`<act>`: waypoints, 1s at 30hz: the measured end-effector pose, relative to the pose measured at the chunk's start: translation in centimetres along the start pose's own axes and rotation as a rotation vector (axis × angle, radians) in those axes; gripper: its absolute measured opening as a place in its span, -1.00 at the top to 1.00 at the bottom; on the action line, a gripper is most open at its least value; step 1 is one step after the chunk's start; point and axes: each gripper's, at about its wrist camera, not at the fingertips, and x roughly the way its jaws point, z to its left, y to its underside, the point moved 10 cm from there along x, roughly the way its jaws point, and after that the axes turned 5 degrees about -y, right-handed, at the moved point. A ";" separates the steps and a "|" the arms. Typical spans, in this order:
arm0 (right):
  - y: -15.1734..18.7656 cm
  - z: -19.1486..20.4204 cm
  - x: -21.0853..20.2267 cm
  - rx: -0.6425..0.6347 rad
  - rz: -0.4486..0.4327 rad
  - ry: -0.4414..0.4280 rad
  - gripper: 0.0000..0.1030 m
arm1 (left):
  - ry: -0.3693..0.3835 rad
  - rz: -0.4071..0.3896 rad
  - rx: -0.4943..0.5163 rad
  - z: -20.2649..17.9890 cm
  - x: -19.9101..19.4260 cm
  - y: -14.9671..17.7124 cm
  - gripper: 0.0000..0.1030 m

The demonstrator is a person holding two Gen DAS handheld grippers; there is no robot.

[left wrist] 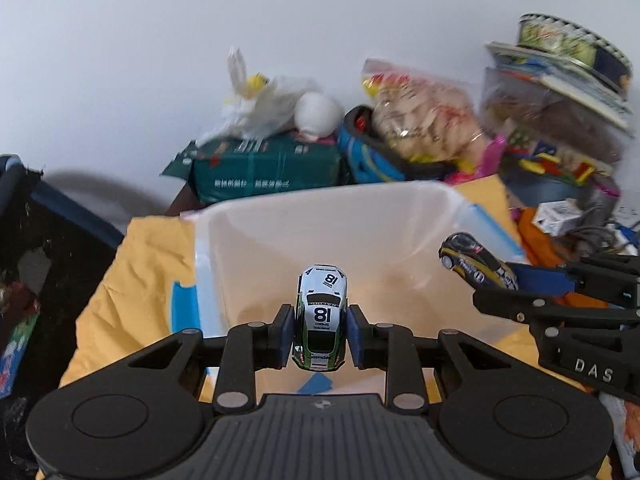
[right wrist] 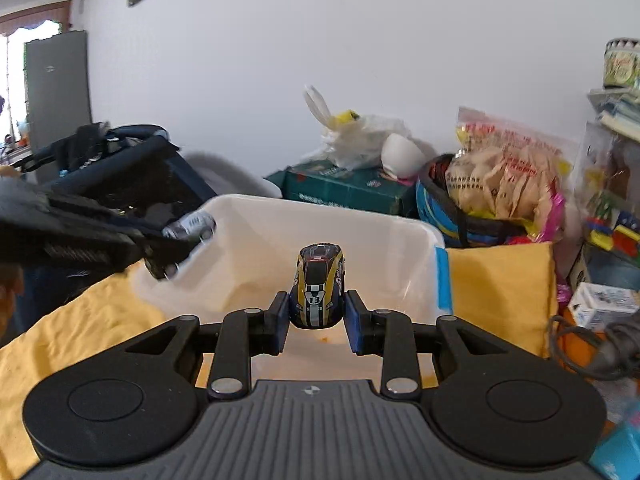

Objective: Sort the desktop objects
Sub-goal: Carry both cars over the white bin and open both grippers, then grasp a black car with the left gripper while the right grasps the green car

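So the left gripper [left wrist: 319, 334] is clamped on a white and green toy car [left wrist: 320, 322], dead centre of its view, over the white bin [left wrist: 280, 216]. The right gripper [right wrist: 317, 322] pinches a yellow and black toy car [right wrist: 318, 292] mid-frame, above that bin on the yellow cloth [right wrist: 500, 288].

Bin [left wrist: 320, 208] on cloth [left wrist: 148, 264], boxes [left wrist: 264, 168] and bags [left wrist: 424, 120] behind it against wall [left wrist: 280, 20].
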 end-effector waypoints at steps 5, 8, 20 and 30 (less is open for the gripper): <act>0.8 -0.5 3.2 0.020 0.057 0.017 0.35 | 0.009 -0.011 0.019 -0.2 -1.3 0.8 0.09; 1.0 -0.5 2.3 0.013 0.041 0.020 0.32 | -0.014 -0.078 0.043 -0.5 -4.5 0.9 -0.21; 6.8 2.8 -4.8 0.003 0.082 -0.103 0.26 | 0.083 0.092 0.015 -3.3 -11.3 14.8 -0.47; 16.6 6.1 -5.4 0.009 0.297 -0.141 0.26 | 0.091 0.197 -0.067 -4.0 -10.8 21.0 -0.47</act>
